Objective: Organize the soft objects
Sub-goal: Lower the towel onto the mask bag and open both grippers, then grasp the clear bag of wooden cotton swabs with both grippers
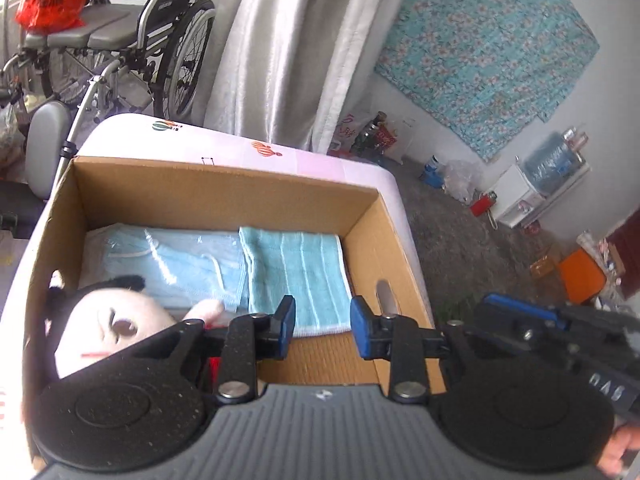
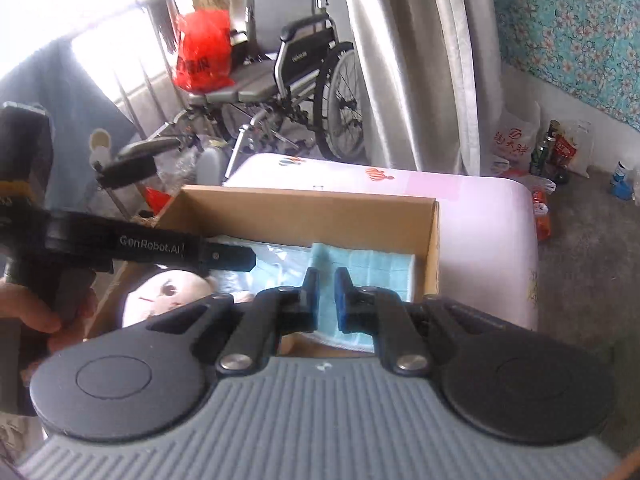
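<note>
Hovering above the cardboard box point(image 1: 224, 196), the left tool point(image 1: 322, 326) stood partly open and empty; the right tool point(image 2: 326, 300) stood nearly closed, empty, over the striped towel point(image 1: 298, 276).

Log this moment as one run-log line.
box: holds striped towel, bagged blue cloth, plush doll | left gripper: open, empty, above box | right gripper: narrow gap, empty

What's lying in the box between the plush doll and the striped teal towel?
A pack of light-blue cloth in clear plastic lies between plush doll and striped towel, clearest in the left wrist view.
</note>
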A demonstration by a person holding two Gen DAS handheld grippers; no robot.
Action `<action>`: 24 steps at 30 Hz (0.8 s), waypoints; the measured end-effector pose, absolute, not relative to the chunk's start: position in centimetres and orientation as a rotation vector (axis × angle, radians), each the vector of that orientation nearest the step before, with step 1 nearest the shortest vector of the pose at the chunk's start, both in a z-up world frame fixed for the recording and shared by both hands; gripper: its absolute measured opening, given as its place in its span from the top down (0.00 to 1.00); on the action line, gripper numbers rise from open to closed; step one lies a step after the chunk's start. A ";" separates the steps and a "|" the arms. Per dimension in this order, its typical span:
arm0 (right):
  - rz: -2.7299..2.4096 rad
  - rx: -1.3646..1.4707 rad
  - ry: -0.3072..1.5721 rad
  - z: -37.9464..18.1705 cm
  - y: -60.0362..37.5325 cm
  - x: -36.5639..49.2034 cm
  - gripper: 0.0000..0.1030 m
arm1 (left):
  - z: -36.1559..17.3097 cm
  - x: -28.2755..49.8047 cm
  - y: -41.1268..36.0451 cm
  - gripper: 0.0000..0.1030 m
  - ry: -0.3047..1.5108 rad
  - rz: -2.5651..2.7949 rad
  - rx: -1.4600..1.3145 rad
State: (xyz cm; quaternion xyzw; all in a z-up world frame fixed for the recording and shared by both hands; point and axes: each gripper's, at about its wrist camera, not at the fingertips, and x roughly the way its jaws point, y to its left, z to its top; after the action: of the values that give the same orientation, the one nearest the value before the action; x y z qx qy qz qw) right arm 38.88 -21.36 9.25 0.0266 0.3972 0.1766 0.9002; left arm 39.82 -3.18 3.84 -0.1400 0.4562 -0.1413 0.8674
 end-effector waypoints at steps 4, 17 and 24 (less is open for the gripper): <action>0.440 0.162 0.851 11.4 -25.2 31.5 0.91 | 4.1 32.3 -4.7 0.64 0.999 -0.359 -0.189; 0.333 0.446 1.118 -5.5 -34.6 11.8 0.67 | -11.2 17.6 -7.5 0.44 1.335 -0.552 -0.289; 0.351 0.682 1.178 -11.1 -35.3 9.8 0.59 | -14.5 18.8 -7.3 0.37 1.363 -0.517 -0.476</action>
State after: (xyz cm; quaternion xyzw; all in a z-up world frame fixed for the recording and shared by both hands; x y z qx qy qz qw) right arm 9.81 -35.33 -11.12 0.3135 0.5416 0.1615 0.7631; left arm 18.80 -7.28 -14.47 -0.2152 0.6166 -0.2341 0.7202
